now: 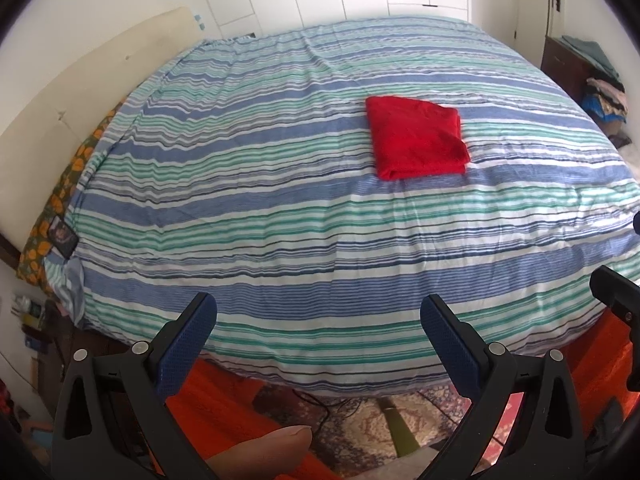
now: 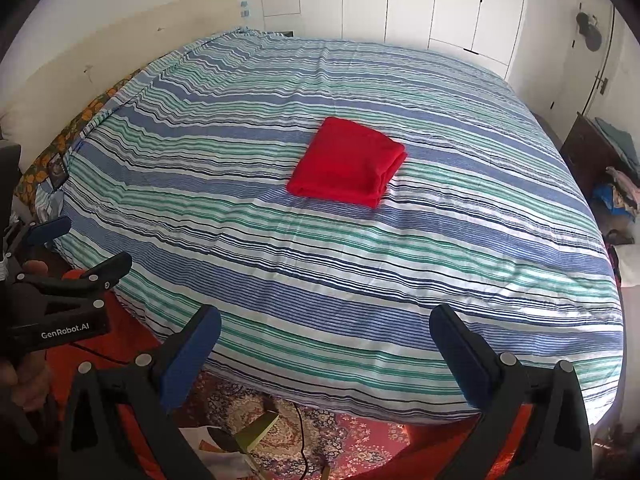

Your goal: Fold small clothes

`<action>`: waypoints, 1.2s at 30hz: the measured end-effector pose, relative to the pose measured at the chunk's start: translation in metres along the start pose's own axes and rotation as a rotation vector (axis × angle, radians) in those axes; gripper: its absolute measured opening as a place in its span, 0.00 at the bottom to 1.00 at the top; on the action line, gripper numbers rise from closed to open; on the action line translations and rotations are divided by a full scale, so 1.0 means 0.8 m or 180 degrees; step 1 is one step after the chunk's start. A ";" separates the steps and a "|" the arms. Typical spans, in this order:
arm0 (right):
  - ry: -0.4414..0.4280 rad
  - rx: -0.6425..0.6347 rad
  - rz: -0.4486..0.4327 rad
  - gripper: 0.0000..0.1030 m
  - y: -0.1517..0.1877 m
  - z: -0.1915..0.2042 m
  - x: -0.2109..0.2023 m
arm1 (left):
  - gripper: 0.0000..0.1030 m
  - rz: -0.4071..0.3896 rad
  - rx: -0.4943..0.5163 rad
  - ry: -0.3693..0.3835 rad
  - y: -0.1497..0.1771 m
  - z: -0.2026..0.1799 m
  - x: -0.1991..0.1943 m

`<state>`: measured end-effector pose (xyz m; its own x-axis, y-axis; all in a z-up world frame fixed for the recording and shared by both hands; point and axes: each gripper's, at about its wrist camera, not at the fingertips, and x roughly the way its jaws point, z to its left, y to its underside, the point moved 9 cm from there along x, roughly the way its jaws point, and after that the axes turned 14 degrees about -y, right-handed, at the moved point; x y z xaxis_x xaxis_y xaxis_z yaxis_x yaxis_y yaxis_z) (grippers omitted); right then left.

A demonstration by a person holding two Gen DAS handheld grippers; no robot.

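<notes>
A red garment (image 1: pixel 418 142) lies folded into a neat rectangle on the striped bed cover (image 1: pixel 280 220); it also shows in the right wrist view (image 2: pixel 347 162), near the middle of the bed (image 2: pixel 360 280). My left gripper (image 1: pixel 318 312) is open and empty, held above the near edge of the bed, well short of the garment. My right gripper (image 2: pixel 326 322) is open and empty too, also back at the near edge. The left gripper shows at the left of the right wrist view (image 2: pixel 80 248).
A cream headboard (image 1: pixel 60 120) runs along the left, with orange-patterned bedding (image 1: pixel 60 208) beside it. White wardrobe doors (image 2: pixel 400 0) stand behind the bed. A dark cabinet with piled clothes (image 2: pixel 608 176) is at the right. A patterned rug and cables (image 2: pixel 320 440) lie below.
</notes>
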<state>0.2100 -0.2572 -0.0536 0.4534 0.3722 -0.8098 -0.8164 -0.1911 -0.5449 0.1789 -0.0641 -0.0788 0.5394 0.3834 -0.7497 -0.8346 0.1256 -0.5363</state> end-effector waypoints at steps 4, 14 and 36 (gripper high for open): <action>-0.0004 -0.0010 -0.0008 1.00 -0.001 0.001 -0.002 | 0.99 0.0015 0.0006 0.0015 0.001 -0.002 0.001; -0.0063 -0.0021 -0.0023 1.00 -0.002 0.006 -0.007 | 0.99 0.0032 -0.0021 0.0135 -0.001 -0.001 -0.008; -0.0115 -0.0071 0.0037 1.00 -0.001 0.018 -0.006 | 0.99 0.0103 -0.0027 0.0283 -0.001 -0.007 -0.010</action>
<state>0.2034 -0.2459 -0.0457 0.4305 0.4024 -0.8079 -0.8131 -0.2157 -0.5407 0.1762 -0.0725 -0.0749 0.5201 0.3045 -0.7980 -0.8511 0.1066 -0.5141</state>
